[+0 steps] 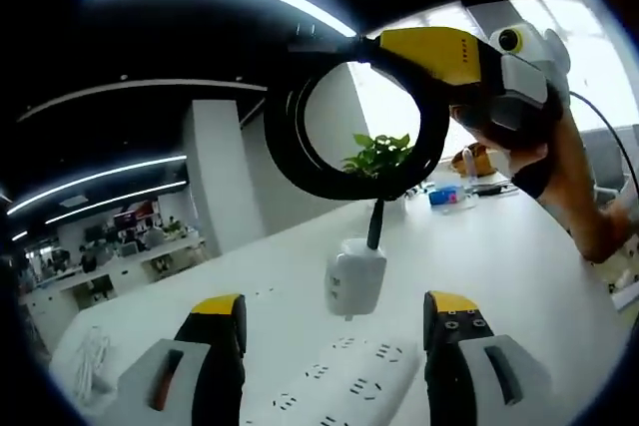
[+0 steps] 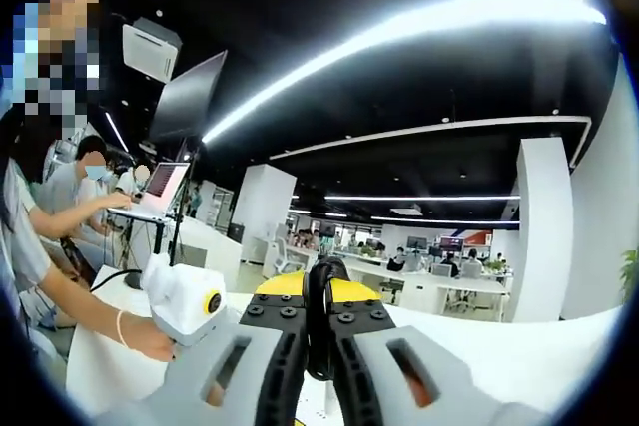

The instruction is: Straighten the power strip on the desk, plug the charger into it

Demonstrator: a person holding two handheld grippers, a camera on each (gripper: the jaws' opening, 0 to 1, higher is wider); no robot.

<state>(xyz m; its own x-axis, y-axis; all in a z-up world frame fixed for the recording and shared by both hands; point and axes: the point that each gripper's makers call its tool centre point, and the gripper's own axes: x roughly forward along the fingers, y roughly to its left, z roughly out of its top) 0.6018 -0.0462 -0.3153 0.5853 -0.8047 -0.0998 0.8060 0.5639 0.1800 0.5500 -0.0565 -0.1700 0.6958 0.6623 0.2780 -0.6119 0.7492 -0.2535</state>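
Observation:
A white power strip (image 1: 339, 386) lies on the white desk (image 1: 519, 266) between the spread yellow-tipped fingers of my left gripper (image 1: 336, 301), which is open and holds nothing. Just beyond the strip, a white charger (image 1: 354, 281) hangs prongs-down from its black cable (image 1: 300, 147), which curls in a loop above it. At the upper right, my right gripper (image 1: 394, 47) is shut on that cable. In the right gripper view, the black cable (image 2: 318, 321) runs down between the closed jaws of my right gripper (image 2: 318, 296).
A potted plant (image 1: 379, 157) and small items (image 1: 454, 195) stand at the desk's far side. A white cord bundle (image 1: 90, 356) lies at the left edge. A person's hand (image 2: 150, 341) reaches in from the left. Seated people work at a laptop (image 2: 160, 187).

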